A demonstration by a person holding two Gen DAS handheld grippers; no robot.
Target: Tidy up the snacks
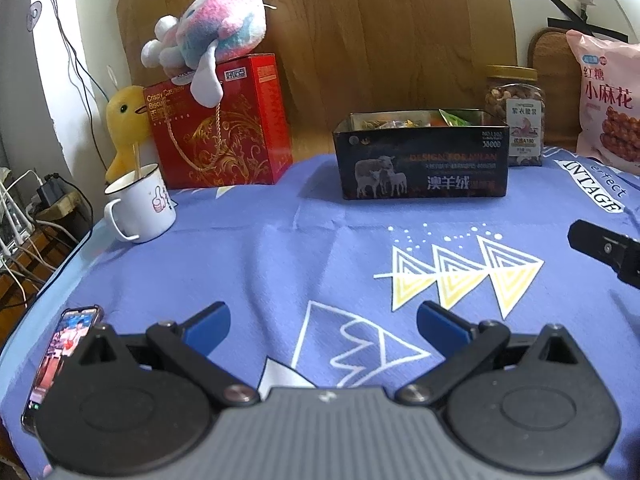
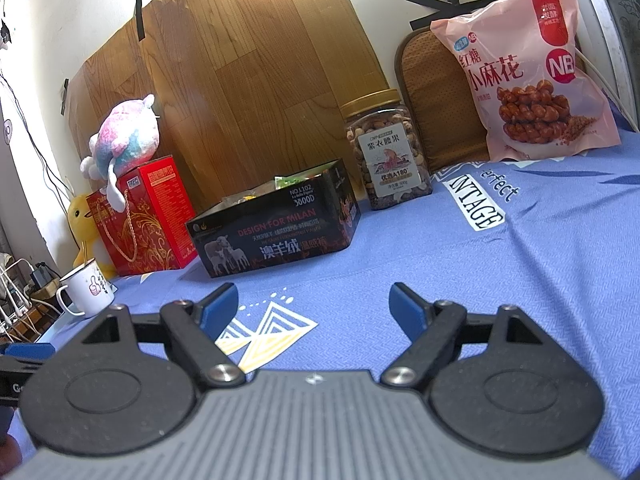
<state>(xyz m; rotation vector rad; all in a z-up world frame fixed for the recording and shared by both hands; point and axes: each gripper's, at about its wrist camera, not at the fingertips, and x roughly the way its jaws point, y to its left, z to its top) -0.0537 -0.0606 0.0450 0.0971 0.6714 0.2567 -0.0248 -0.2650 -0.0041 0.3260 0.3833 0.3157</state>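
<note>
The black box (image 1: 422, 160) sits near the back edge of the table, its top open and packed with small wrapped snacks (image 1: 400, 121); only their tops show above the rim, so what they are is hard to make out. Just beside the box toward the back right stands a clear jar of nuts (image 1: 516, 114) with a gold lid, its lower left part hidden behind the box in the left wrist view. Farther right, at the back right corner, a pink snack bag (image 2: 536, 76) leans upright against a woven brown mat (image 2: 424, 96); in the left wrist view the bag is cut off by the picture's edge.

At the back left corner a red gift box (image 1: 224, 128) carries a pink and blue plush toy (image 1: 212, 28) on top, and a yellow plush duck (image 1: 124, 120) is half hidden behind the box and a white mug (image 1: 140, 204) at the left edge. A phone (image 1: 60, 356) lies at the front left corner, partly covered by the tool.

The left gripper (image 1: 323, 322) hangs over the blue cloth (image 1: 280, 248) with its blue pads spread wide and nothing between them. The right gripper (image 2: 314, 306) is likewise wide apart and empty, well short of the box.
</note>
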